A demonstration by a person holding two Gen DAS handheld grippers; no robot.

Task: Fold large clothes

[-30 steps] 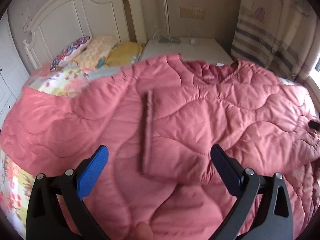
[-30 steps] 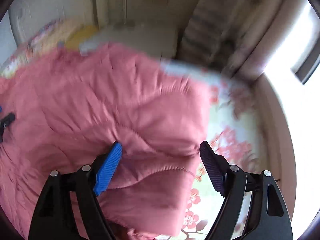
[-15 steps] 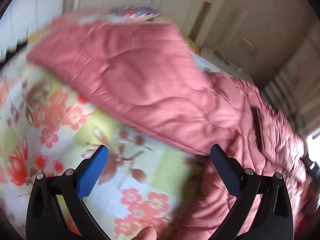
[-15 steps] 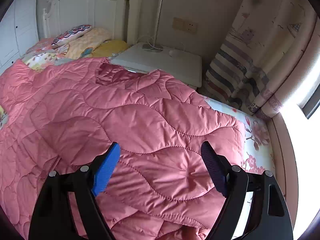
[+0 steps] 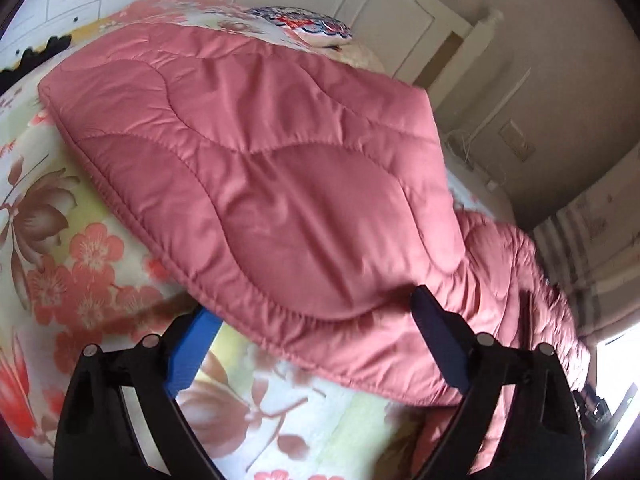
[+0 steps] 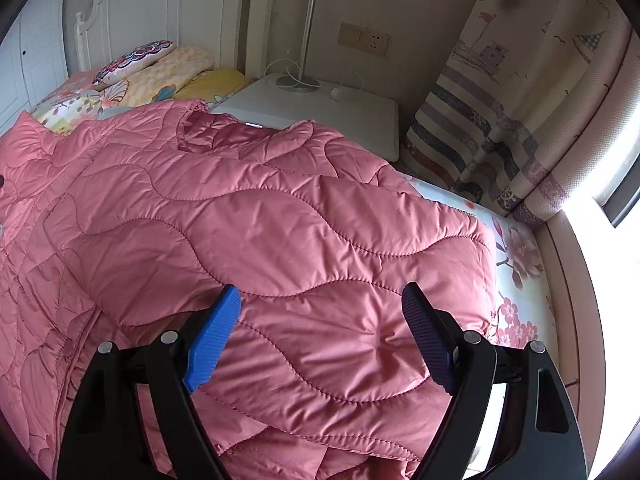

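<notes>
left gripper (image 5: 308, 312) jaws closing around the jacket (image 5: 256, 184) sleeve hem, not pinching yet; bite past the seam first. right gripper (image 6: 320, 312) jaws apart over the jacket, which lies spread on the bed (image 5: 60, 240).

surface: bed (image 6: 520, 276), floral sheet | on it: pink quilted coat (image 6: 280, 240); pillows (image 6: 160, 68)

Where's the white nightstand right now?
Right wrist view, upper middle: the white nightstand stands beside the headboard, behind the pink quilted coat, left of the curtain.
</notes>
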